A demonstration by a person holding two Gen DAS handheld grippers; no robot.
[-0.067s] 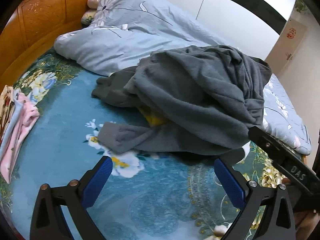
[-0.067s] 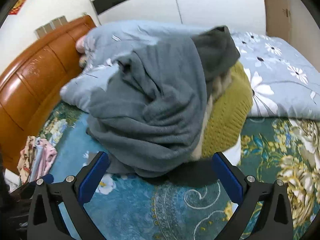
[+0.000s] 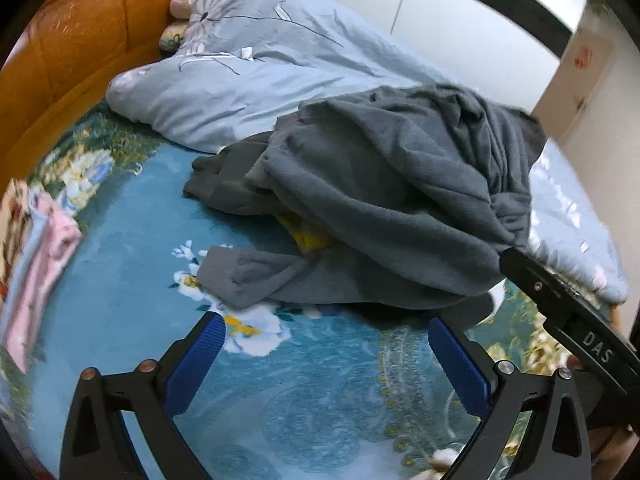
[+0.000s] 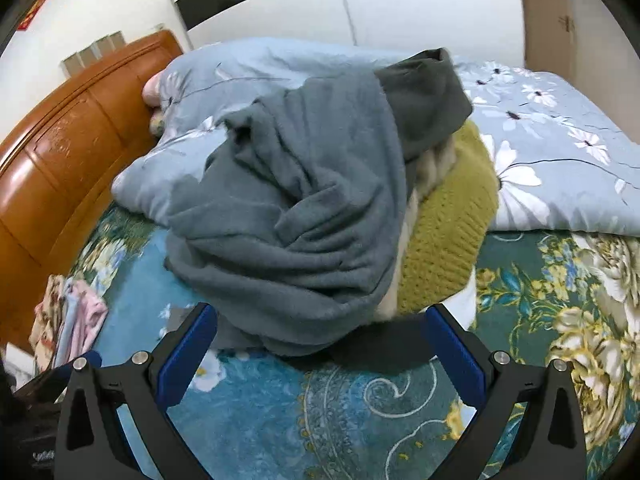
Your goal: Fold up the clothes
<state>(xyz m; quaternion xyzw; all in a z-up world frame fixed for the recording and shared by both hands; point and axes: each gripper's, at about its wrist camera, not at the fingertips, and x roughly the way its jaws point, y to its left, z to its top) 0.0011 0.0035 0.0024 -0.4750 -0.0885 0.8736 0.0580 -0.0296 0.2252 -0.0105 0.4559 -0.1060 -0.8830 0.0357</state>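
A crumpled grey fleece garment (image 3: 384,200) lies heaped on the bed, one sleeve (image 3: 248,276) stretched toward me. Beneath it sit a yellow-green knit sweater (image 4: 448,232) and a cream garment (image 4: 430,172); only a yellow scrap (image 3: 312,240) shows in the left wrist view. My left gripper (image 3: 326,354) hovers open just short of the sleeve, nothing between its blue pads. My right gripper (image 4: 320,344) is open too, its fingers either side of the near edge of the grey heap (image 4: 296,216), not pressing it. The right gripper's body (image 3: 572,320) shows at the left view's right edge.
A pale blue flowered duvet (image 3: 248,80) is bunched behind the pile. The orange wooden headboard (image 4: 68,152) runs along the left. Folded pink and patterned clothes (image 3: 40,256) lie at the left edge of the teal flowered bedspread (image 3: 132,292). White wardrobe doors (image 4: 420,12) stand behind the bed.
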